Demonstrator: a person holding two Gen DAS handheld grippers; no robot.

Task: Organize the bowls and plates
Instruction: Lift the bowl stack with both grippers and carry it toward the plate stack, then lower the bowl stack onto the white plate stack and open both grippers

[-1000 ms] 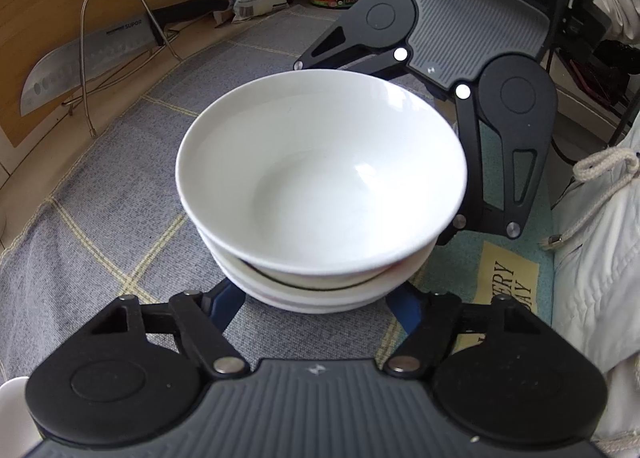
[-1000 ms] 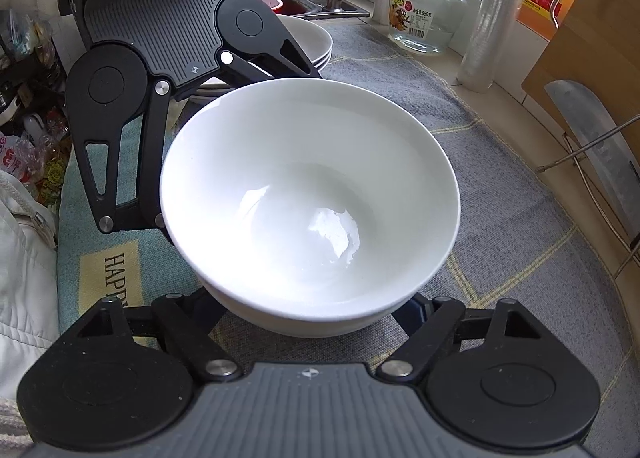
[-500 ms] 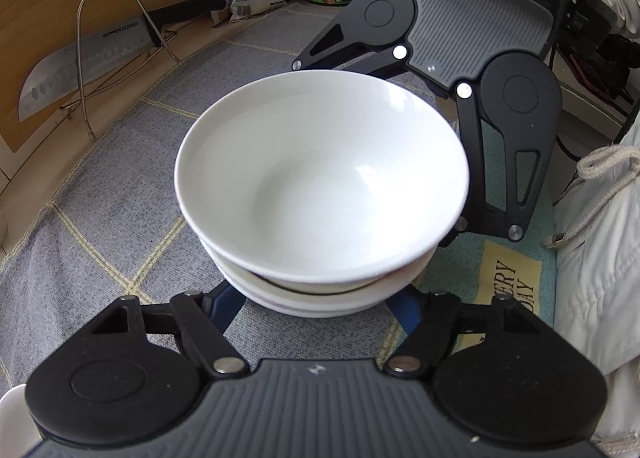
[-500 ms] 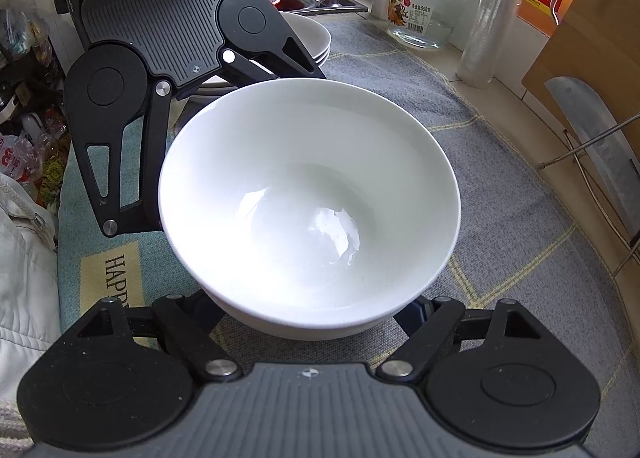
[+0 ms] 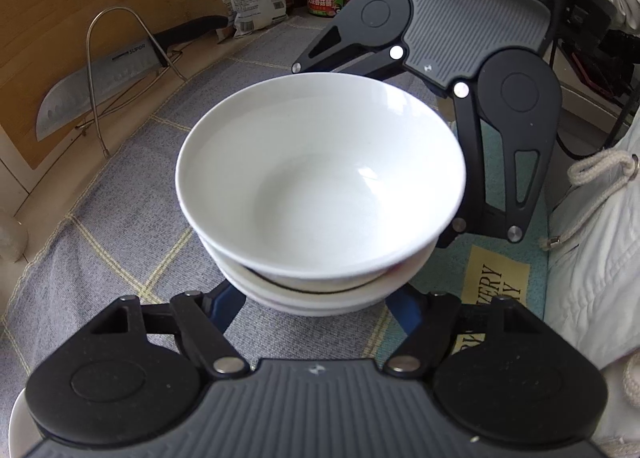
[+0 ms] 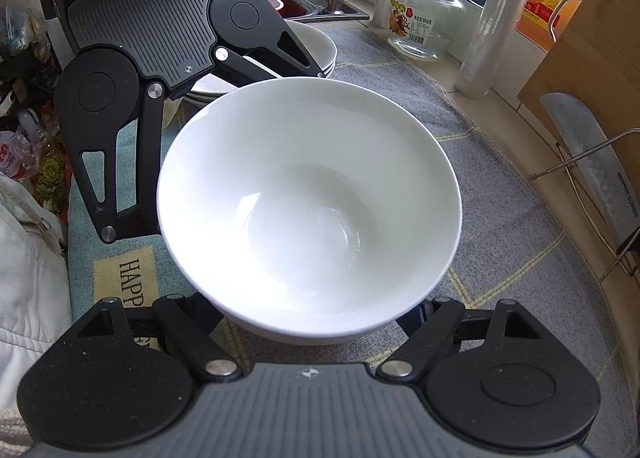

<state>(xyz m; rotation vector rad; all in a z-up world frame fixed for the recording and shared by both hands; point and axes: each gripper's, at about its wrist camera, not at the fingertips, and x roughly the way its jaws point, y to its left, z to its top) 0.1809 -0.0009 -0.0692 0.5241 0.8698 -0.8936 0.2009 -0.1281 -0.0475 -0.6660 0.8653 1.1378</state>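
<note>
Currently: left tool (image 5: 316,300) clamps the bowl stack (image 5: 320,290) above the desk (image 5: 132,186) | right tool (image 6: 310,312) clamps top bowl (image 6: 308,194) | risk: your uneven pull lets nested bowls slip, chip.

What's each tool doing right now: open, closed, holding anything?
Left tool: closed on the stack of white bowls.
Right tool: its sides flank the same stack, tips hidden beneath it; grip cannot be told.

A white bowl (image 5: 320,182) sits upright, nested atop stacked white bowls (image 5: 320,298) on the grey cloth.
</note>
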